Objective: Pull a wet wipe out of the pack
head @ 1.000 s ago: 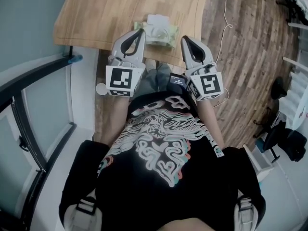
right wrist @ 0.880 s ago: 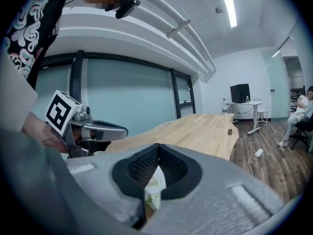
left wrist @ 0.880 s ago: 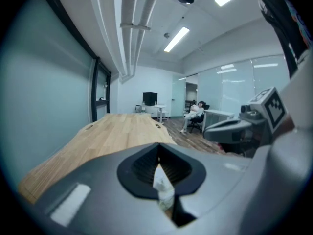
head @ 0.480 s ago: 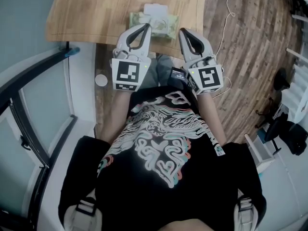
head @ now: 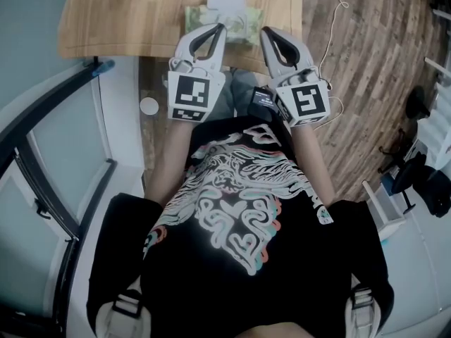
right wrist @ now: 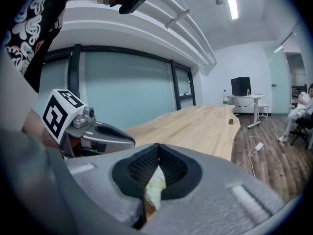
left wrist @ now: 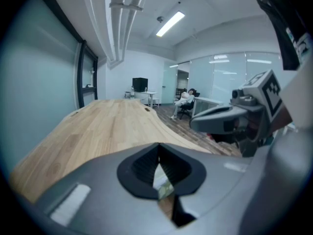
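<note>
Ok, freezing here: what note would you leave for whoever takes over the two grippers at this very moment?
Left gripper: jaws shut, nothing held, tips over the near left part of the wet wipe pack.
Right gripper: jaws shut, nothing held, tips by the pack's right end.
The pack lies at the near edge of the wooden table. Contact with either gripper cannot be told.
Done: nothing visible, no wipe out.
Left: reach the pack's opening, pinch a wipe, pull it free.

Left tongs (head: 221, 27) and right tongs (head: 265, 31) now closer to wipe pack (head: 241, 21).
</note>
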{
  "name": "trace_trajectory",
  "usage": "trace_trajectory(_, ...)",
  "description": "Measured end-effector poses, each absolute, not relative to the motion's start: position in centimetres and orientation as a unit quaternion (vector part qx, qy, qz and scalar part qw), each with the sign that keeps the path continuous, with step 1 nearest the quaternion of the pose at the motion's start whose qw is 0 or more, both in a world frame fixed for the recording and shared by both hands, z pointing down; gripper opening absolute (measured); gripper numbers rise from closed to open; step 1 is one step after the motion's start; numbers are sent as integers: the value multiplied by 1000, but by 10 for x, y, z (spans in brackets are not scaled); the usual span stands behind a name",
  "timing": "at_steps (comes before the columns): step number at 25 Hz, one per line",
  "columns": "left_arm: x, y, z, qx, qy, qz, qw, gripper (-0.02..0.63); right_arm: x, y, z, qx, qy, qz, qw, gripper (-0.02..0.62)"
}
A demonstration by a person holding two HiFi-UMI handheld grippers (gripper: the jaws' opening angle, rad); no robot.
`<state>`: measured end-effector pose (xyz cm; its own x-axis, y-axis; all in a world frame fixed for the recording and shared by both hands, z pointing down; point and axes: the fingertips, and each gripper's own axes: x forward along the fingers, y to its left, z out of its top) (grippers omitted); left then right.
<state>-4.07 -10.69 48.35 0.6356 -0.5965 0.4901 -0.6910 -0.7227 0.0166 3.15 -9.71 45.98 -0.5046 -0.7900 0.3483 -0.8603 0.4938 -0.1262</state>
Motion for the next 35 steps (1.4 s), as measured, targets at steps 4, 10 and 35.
trace_trajectory(4, -31, -105, 498, 900, -342, 247, 111, -9, 32, -99, 466, 486, -849, 159, 130, 0)
trace_trajectory(10, -28, -108, 514, 895, -335, 273, 108, -8, 24, -103, 478, 477, -852, 169, 138, 0)
trace_trajectory(35, -24, -117, 551, 868, -314, 332, 193, 124, 14, -108, 494, 439, -870, 169, 150, 0)
